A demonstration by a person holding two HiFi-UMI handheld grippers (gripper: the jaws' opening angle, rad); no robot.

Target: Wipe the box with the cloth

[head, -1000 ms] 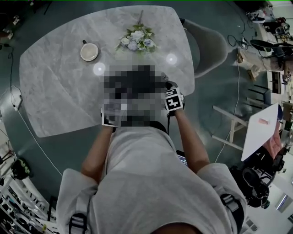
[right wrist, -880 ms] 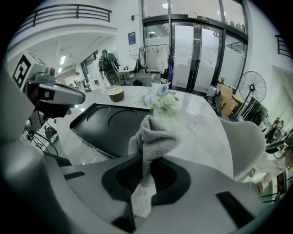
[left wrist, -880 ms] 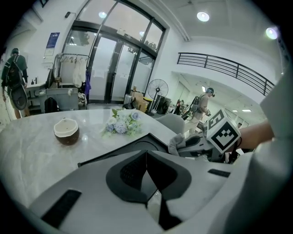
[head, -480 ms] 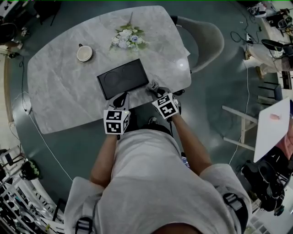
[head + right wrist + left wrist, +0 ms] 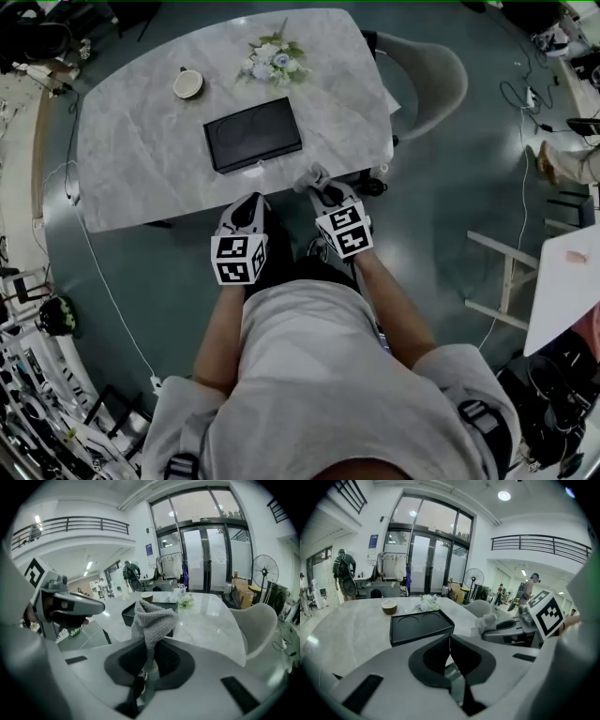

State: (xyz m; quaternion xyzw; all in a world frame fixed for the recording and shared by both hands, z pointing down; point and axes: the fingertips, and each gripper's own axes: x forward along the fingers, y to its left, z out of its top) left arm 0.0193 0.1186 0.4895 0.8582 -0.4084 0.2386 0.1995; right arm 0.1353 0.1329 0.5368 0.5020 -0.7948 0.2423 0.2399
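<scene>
The right gripper [image 5: 148, 660] clamps the grey knitted cloth [image 5: 152, 616]. The left gripper [image 5: 449, 644] is closed and empty. The black box [image 5: 253, 134] lies on the pale marbled bench [image 5: 131, 173], at 12 o'clock from the left gripper. Glass doors [image 5: 426, 559] and a balcony railing [image 5: 543, 543] bound the room.

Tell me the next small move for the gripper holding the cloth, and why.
Probably carry the right gripper forward and lower the cloth onto the near edge of the black box. The cloth is clamped in its jaws but sits about at the table's near edge, apart from the box. The left gripper is shut and empty.
</scene>
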